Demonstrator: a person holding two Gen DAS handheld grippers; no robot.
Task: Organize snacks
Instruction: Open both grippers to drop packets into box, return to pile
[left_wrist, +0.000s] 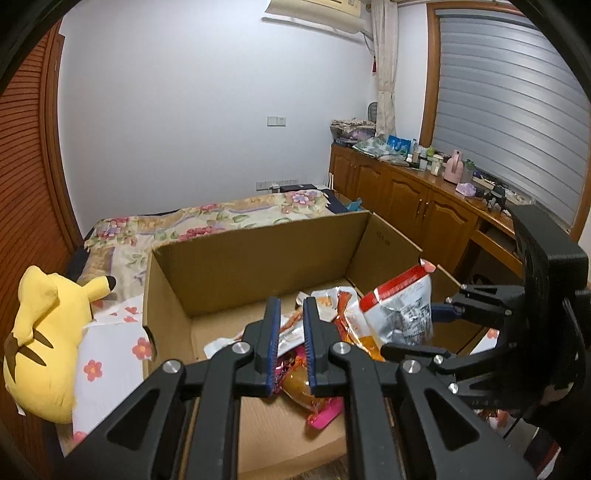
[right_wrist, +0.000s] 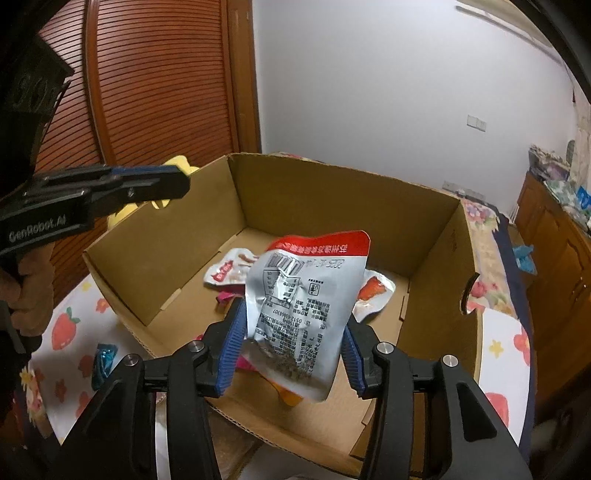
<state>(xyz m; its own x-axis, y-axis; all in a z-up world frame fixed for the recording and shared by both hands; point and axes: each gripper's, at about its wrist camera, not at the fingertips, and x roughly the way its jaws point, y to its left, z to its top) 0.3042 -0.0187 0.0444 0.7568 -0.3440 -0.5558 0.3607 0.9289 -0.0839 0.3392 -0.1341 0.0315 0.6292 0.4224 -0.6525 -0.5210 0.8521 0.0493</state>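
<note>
While the right gripper (right_wrist: 291, 354) sits over the near edge of the cardboard box (right_wrist: 332, 192), its ribbed blue pads flank a crinkled silver foil pouch with a red top band (right_wrist: 303, 295). Pads not clearly pressing; jaws part-open, pouch between them. Left gripper (left_wrist: 290, 332) over the same box: jaws narrow, nothing between them. Box is plain corrugated, flaps up, rectangular. On its floor past the pouch: glossy flat snack packets, white-orange (left_wrist: 325, 306) and pink (left_wrist: 321, 417). Left of the box, a soft yellow plush toy (left_wrist: 44, 343); beyond the box, a floral quilt (left_wrist: 221, 218).
</note>
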